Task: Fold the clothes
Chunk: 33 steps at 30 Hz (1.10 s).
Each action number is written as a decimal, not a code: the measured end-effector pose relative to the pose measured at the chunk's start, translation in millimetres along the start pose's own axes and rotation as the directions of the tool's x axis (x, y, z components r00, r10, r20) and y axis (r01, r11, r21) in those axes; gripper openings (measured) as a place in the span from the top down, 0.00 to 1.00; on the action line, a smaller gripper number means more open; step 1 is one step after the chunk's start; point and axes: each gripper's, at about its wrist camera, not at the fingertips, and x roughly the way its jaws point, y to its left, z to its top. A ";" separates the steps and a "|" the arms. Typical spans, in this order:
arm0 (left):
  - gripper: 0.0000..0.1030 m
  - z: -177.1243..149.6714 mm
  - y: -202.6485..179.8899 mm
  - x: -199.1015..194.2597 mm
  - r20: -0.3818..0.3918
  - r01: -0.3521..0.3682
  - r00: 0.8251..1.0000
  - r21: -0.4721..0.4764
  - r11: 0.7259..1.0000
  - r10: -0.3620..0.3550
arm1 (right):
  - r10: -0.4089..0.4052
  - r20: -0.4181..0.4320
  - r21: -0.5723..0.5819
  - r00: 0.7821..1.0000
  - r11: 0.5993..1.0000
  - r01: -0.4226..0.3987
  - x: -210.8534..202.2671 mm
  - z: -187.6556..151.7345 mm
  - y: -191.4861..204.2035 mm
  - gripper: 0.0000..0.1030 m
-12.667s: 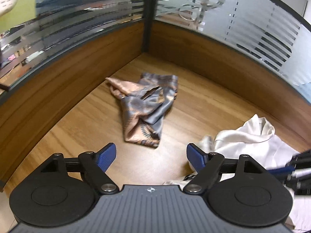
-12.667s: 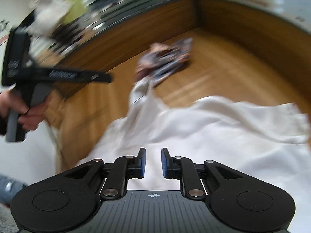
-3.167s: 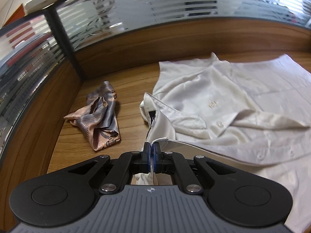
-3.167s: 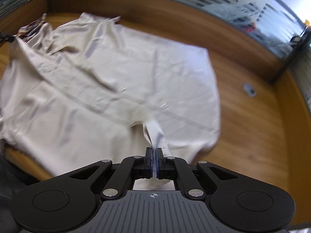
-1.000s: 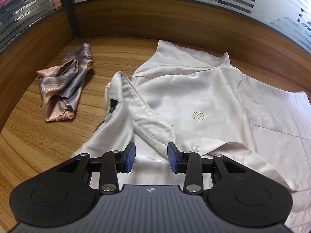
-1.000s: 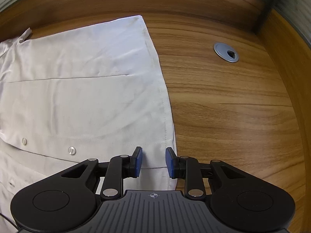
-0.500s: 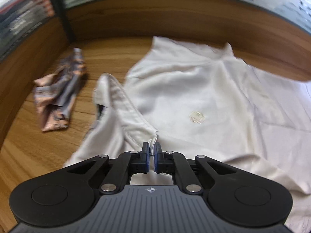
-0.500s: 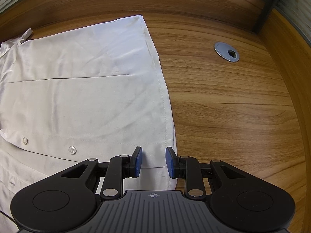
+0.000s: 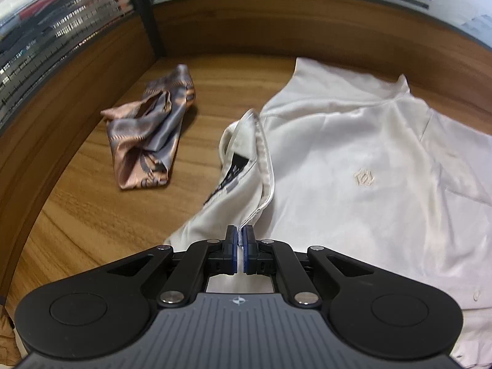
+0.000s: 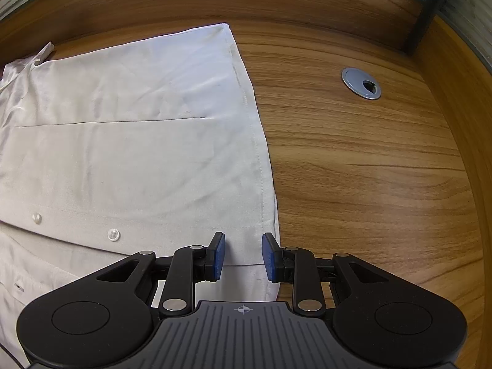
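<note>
left tongs [image 9: 240,240] are pinching the collar edge of the white shirt [image 9: 353,153], jaws fully closed on the fabric; shirt is lying spread on the wooden counter [image 9: 77,215], patterned scarf [image 9: 147,135] sitting apart to the left. right tongs [image 10: 243,255] are hovering partly open over the shirt hem [image 10: 261,184], holding nothing. fabric is looking thin, soft, slippery; seams and hems are probably gripping best.

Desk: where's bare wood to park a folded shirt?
Right of the white shirt's hem, bare desk runs to the wooden side wall, broken only by the cable grommet. A narrower strip lies between the patterned scarf and the collar. The middle is crowded: the shirt covers it.
</note>
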 end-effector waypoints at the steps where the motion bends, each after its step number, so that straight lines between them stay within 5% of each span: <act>1: 0.96 -2.2 -1.0 2.4 -0.009 -0.009 1.000 0.007 1.000 0.009 | -0.001 0.001 0.000 1.000 1.000 0.001 -0.3 -0.4 0.1 0.71; 8: 0.73 -3.9 10.9 -7.9 0.028 0.015 1.000 -0.026 1.000 -0.014 | 0.000 0.001 -0.003 1.000 1.000 0.000 -0.2 -1.0 1.3 0.71; 17: 0.73 11.8 61.9 -21.1 0.049 0.049 0.998 -0.150 0.987 -0.042 | 0.008 -0.001 -0.014 1.000 1.000 -0.008 -0.5 -0.7 1.5 0.71; 24: 0.73 -7.3 105.1 -24.4 0.018 0.064 0.998 -0.227 0.972 -0.062 | 0.054 0.038 -0.035 0.998 0.998 -0.053 -16.6 0.8 11.3 0.71; 33: 0.71 -48.9 91.9 -51.6 0.018 0.113 0.993 -0.012 0.994 -0.113 | 0.160 0.083 -0.183 0.984 0.973 -0.143 -46.0 -16.1 49.6 0.71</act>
